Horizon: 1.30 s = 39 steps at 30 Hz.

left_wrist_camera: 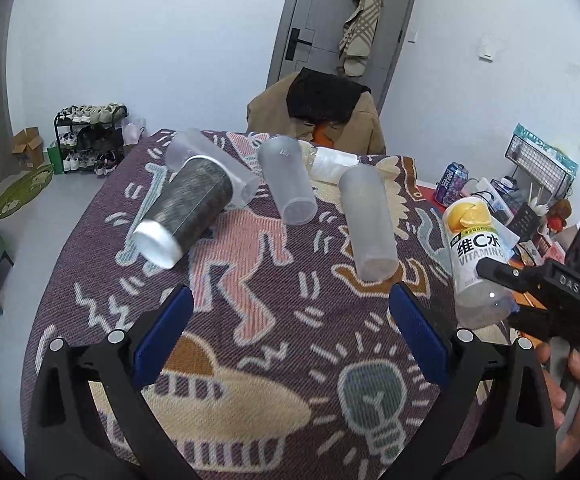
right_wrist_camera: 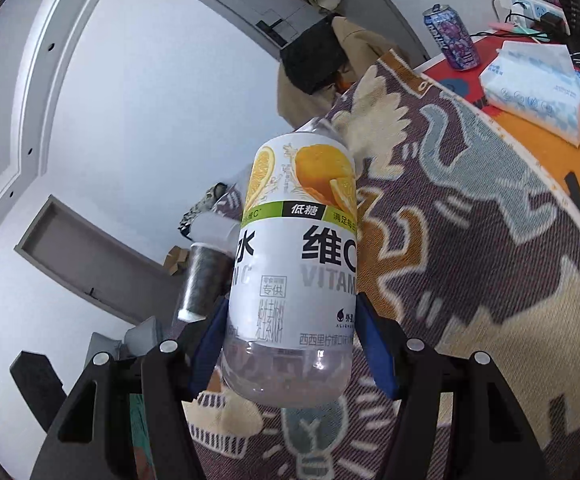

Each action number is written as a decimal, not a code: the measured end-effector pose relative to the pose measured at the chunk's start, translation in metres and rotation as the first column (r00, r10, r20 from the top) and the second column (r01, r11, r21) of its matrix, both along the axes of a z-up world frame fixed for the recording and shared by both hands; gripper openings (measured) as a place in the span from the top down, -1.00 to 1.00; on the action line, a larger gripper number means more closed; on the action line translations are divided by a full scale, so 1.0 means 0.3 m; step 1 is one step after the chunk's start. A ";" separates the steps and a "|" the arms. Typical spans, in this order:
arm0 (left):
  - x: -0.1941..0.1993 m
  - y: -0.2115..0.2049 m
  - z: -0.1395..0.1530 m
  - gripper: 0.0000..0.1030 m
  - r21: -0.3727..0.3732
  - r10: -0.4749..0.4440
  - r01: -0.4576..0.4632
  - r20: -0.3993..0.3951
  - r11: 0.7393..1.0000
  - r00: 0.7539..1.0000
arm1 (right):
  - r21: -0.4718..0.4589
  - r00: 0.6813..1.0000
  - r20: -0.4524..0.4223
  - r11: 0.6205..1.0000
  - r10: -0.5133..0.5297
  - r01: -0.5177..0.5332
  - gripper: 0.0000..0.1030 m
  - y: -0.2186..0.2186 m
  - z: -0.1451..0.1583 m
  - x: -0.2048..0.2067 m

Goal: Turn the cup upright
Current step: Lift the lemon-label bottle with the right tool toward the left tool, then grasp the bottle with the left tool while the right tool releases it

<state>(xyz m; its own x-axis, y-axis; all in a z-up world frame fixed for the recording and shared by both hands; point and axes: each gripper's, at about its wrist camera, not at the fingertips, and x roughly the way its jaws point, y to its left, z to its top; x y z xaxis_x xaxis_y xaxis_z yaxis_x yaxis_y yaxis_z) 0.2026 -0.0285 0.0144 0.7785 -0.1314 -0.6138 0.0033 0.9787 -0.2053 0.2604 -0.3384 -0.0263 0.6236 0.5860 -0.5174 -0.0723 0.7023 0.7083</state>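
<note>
Right wrist view: vitamin C bottle (right_wrist_camera: 294,264) clamped low on its body between the right gripper (right_wrist_camera: 292,344) pads, lifted clear of the patterned cloth (right_wrist_camera: 470,240), mid-flip.

Next: rotate base-down, set on cloth. Clear plastic, white-orange label, seemingly empty. Left gripper (left_wrist_camera: 290,344) spread wide, holding nothing; frosted cups (left_wrist_camera: 368,224) lying beyond.

We see both views lit evenly and brightly by soft, cool light, with only faint shadows under the cups on the patterned cloth (left_wrist_camera: 250,320). Fisheye distortion bends the walls and door frame (right_wrist_camera: 226,12) strongly, and dark vignetting fills the corners. The vitamin bottle (right_wrist_camera: 294,264) shows small glints on its clear base. The cloth at the right-wrist view's right edge looks slightly smeared.
</note>
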 end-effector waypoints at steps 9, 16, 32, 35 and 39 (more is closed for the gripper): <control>-0.108 0.057 -0.051 -0.89 0.013 -0.013 0.014 -0.022 1.000 1.000 | 0.028 0.998 -0.008 0.998 0.064 -0.064 -0.21 0.146 -0.077 -0.187; -0.157 0.105 -0.117 -0.89 -0.006 -0.012 0.012 -0.061 1.000 0.998 | 0.011 0.995 -0.041 0.996 0.091 -0.091 -0.21 0.254 -0.178 -0.239; -0.146 0.085 -0.109 -0.89 -0.046 -0.069 0.065 -0.090 0.997 0.994 | -0.013 0.999 0.045 1.000 0.018 -0.018 -0.87 0.164 -0.146 -0.285; -0.110 0.050 -0.110 -0.89 -0.071 -0.111 0.103 -0.113 0.992 0.987 | -0.030 0.998 0.059 0.999 -0.028 0.030 -0.87 0.096 -0.140 -0.295; -0.058 0.008 -0.121 -0.89 -0.130 -0.178 0.160 -0.150 0.979 0.972 | -0.037 0.997 0.063 0.998 -0.055 0.057 -0.87 0.025 -0.148 -0.296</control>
<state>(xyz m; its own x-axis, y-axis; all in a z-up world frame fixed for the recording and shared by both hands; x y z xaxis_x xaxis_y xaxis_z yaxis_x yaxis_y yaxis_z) 0.1852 -0.0261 -0.0219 0.6317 -0.3301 -0.7014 0.1245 0.9362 -0.3286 0.1716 -0.3309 -0.0708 0.6864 0.5292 -0.4988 -0.0745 0.7335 0.6756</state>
